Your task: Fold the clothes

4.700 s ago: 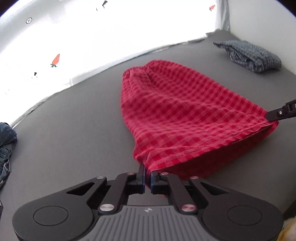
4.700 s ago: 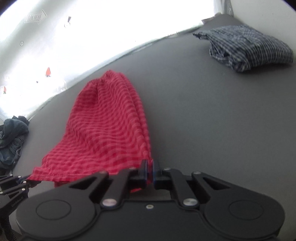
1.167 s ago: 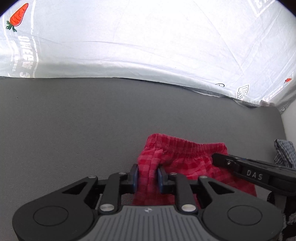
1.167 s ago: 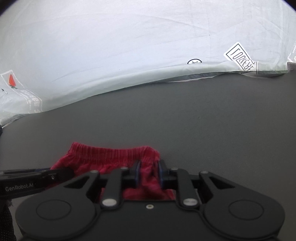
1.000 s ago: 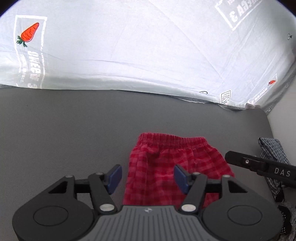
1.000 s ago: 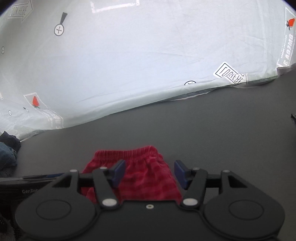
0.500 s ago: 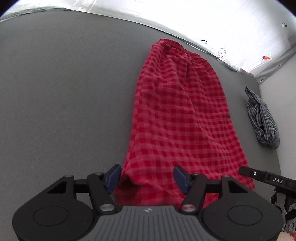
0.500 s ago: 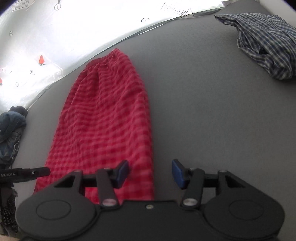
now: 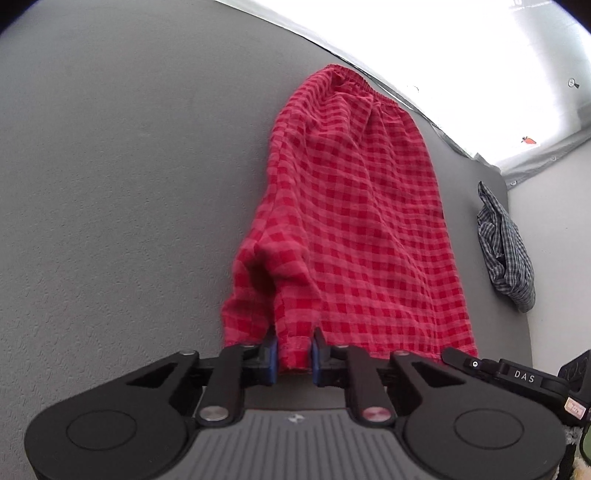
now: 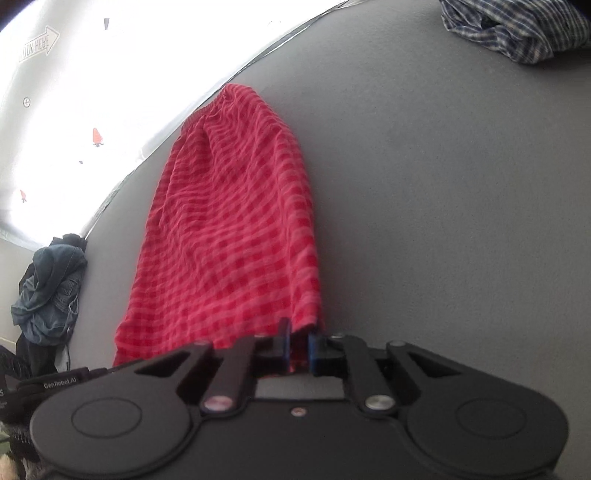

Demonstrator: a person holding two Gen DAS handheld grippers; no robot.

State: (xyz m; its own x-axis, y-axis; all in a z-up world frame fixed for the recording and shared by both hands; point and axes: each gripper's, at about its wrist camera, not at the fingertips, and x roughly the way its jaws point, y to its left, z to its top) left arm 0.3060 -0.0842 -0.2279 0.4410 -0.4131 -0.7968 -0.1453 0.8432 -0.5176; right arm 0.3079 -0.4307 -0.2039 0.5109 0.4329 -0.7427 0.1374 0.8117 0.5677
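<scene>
Red checked shorts (image 9: pixel 354 206) lie flat on the grey mat (image 9: pixel 110 184), elastic waistband at the far end and hem toward me. My left gripper (image 9: pixel 293 356) is closing its jaws, and the blue pads pinch the hem near its left corner. In the right wrist view the same shorts (image 10: pixel 229 229) stretch away, and my right gripper (image 10: pixel 298 350) is shut on the hem's right corner. A finger of the right gripper (image 9: pixel 480 365) shows at the lower right of the left wrist view.
A crumpled blue checked garment (image 9: pixel 506 251) lies at the mat's right edge, also top right in the right wrist view (image 10: pixel 517 33). A denim pile (image 10: pixel 51 288) sits off the left edge. A white printed sheet (image 10: pixel 92 92) backs the mat.
Both grippers drew back from the waistband to the near hem with jaws open. Since then both have closed onto the hem, one at each corner.
</scene>
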